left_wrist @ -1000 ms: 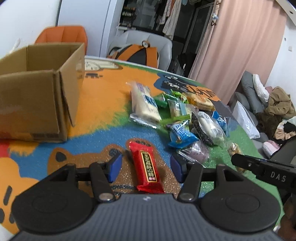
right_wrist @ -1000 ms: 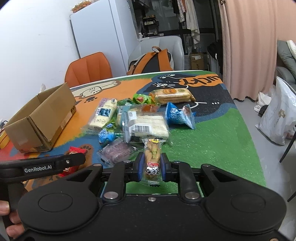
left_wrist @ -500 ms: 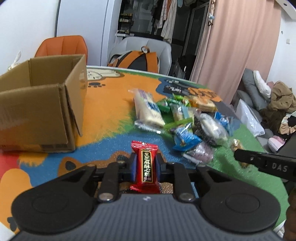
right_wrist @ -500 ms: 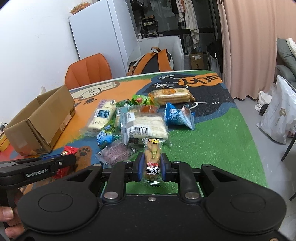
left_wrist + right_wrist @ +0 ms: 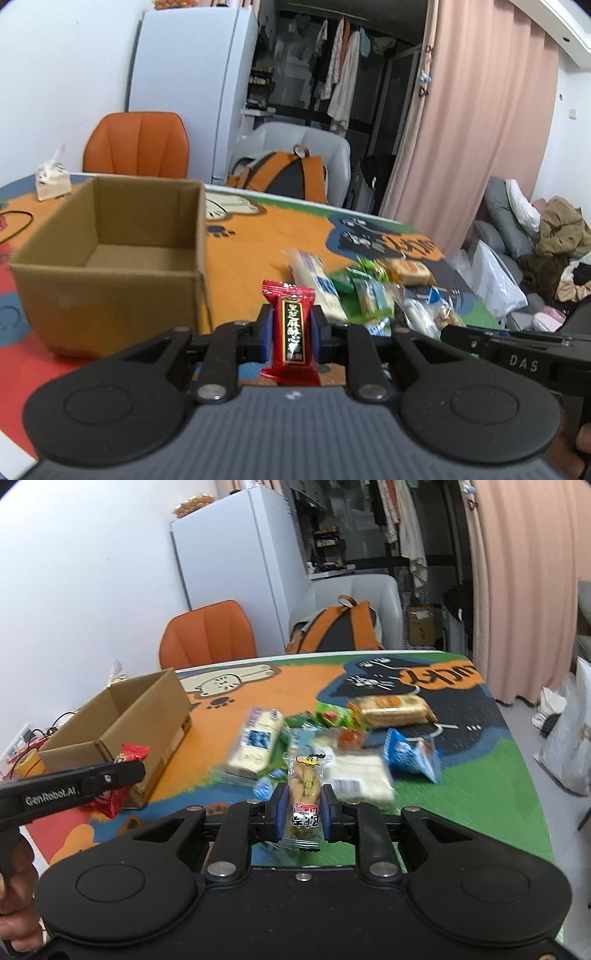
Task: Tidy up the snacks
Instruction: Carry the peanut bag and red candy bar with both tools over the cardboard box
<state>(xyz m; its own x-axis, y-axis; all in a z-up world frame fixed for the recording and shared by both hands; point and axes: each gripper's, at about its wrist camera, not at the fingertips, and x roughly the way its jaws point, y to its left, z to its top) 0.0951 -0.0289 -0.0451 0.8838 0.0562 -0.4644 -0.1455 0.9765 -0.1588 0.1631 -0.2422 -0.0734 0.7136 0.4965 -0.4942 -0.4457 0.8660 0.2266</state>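
Snacks: crinkly, bright, mixed wrappers

The left hand-held gripper points forward and somewhat downward, its jaws closed on a red snack packet that stands upright between the blue pads. The right hand-held gripper is tilted down much the same, jaws clamped on a clear-wrapped snack. The left hand wraps its handle, fingers curled around it.
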